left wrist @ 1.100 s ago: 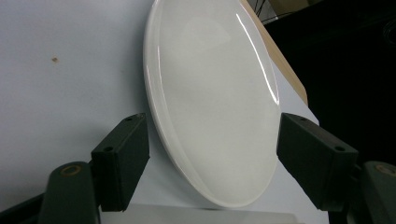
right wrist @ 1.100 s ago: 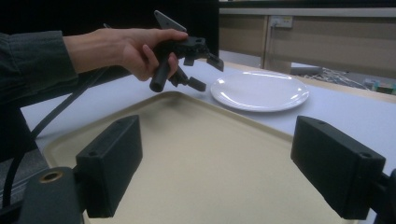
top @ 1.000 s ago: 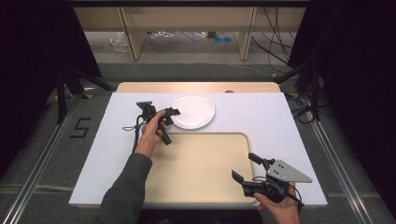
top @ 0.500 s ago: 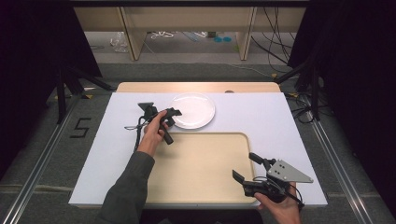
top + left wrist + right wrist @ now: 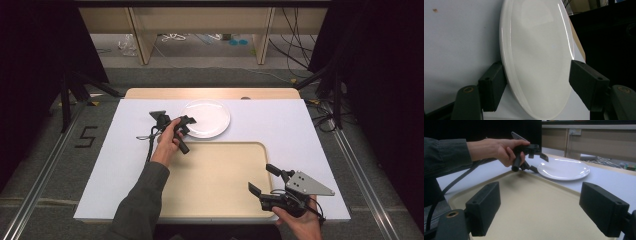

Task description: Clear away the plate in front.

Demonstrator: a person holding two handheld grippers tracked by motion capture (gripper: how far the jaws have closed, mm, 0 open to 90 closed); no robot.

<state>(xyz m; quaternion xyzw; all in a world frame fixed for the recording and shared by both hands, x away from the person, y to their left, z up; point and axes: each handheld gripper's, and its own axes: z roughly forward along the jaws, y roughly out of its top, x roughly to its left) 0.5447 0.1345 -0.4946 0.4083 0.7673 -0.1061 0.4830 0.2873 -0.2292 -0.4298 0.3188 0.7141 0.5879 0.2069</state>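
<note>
White plate (image 5: 206, 118) lies flat on the white sheet (image 5: 280, 125) that covers the counter (image 5: 150, 93), near the far edge, just beyond the beige tray (image 5: 215, 175).

Left gripper (image 5: 187, 123), held in the left hand (image 5: 167, 142), is at the plate's near-left rim. In the left gripper view the plate (image 5: 536, 57) stands between the two jaws: one jaw sits against the rim on the underside, the other stands off from the upper face with a visible gap. The jaws have just been closing a little, with the plate's edge between them; not yet clamped, plate resting on the sheet.

Right gripper (image 5: 262, 180), in the right hand (image 5: 300, 225), is over the tray's near-right corner, well apart from the plate. In the right gripper view its jaws stand wide with nothing between them, looking across the tray (image 5: 529, 207) toward the plate (image 5: 564, 168) and the left gripper (image 5: 536, 161).
</note>
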